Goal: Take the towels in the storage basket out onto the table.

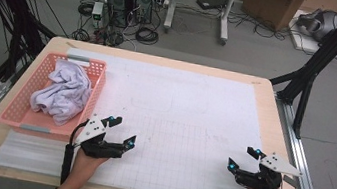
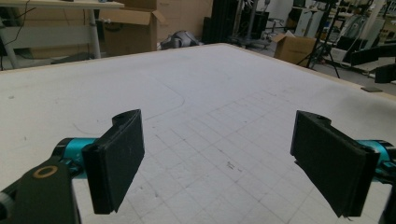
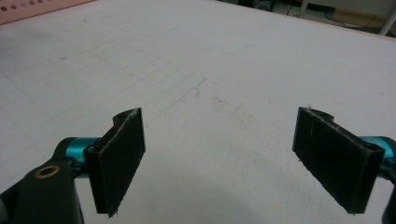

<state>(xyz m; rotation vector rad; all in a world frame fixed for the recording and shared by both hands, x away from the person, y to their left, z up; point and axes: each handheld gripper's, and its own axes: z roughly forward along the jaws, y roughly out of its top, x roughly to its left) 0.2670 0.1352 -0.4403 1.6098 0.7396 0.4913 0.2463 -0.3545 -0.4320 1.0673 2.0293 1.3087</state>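
Two tools wait wide open, nothing in them.

The left tool (image 1: 121, 130) and the right tool (image 1: 242, 157) sit low over the white tabletop (image 1: 184, 112), well apart. Just past the left tool, on its left side, is a pink basket (image 1: 17, 111). A crumpled white towel (image 1: 63, 93) lies inside it.

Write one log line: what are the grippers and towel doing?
left gripper: open, empty | right gripper: open, empty | white towel: bunched in pink basket | white mat: bare
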